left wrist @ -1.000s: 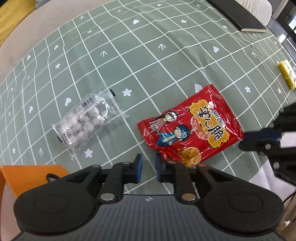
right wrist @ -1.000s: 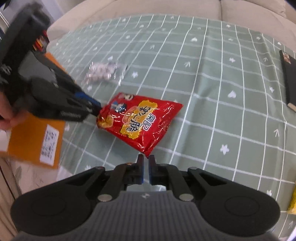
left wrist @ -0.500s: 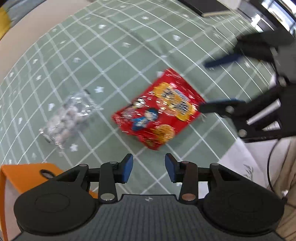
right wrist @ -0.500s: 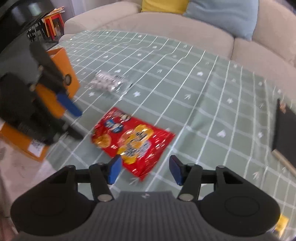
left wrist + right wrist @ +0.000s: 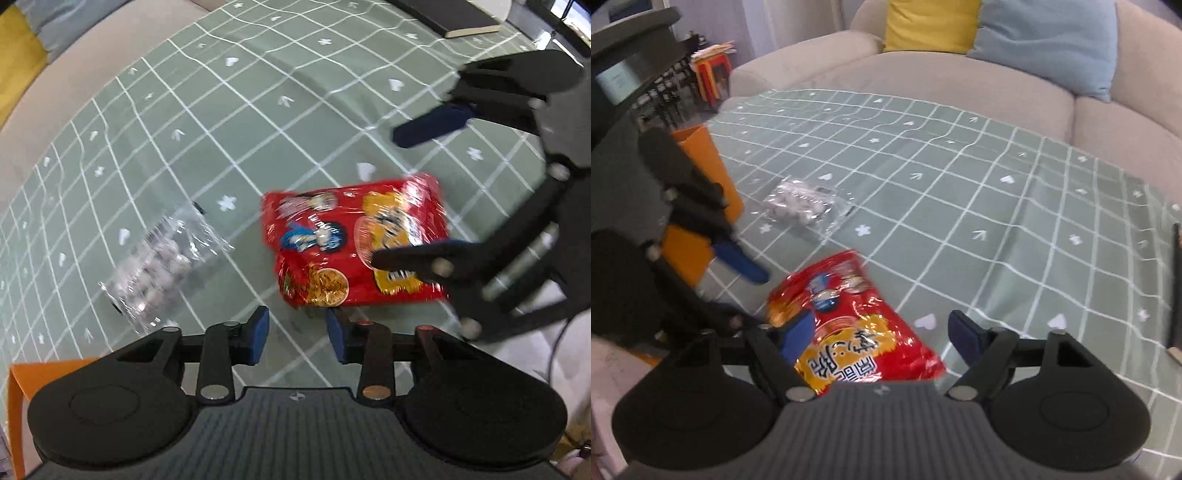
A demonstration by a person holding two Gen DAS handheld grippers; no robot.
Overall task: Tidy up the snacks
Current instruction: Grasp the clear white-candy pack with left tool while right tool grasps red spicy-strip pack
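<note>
- Now the red snack bag (image 5: 354,243) lies flat on the green checked tablecloth (image 5: 258,110), near the table's front edge, with both grippers around it.
- The left gripper (image 5: 297,332) points steeply down just in front of the bag's near edge; its jaws stand partly apart, having just closed a little, and nothing sits between the blue pads (image 5: 258,328).
- The right gripper (image 5: 882,338) reaches over the bag from the other side; its jaws have just been opening and now stand wide, straddling the bag's end without pressing on it.
- In the left wrist view one finger of the right gripper crosses over the bag's yellow print, and the other hangs above bare cloth beyond it.
- A clear packet of pale round candies (image 5: 805,203) lies on the cloth, apart from the red bag, toward the orange box (image 5: 701,192).
- The orange box stands at the table's edge beside the left gripper.
- A dark book (image 5: 450,18) rests at the far side of the cloth.
- Behind the table runs a beige sofa (image 5: 923,74) with a yellow cushion (image 5: 931,26) and a pale blue cushion (image 5: 1049,40).
</note>
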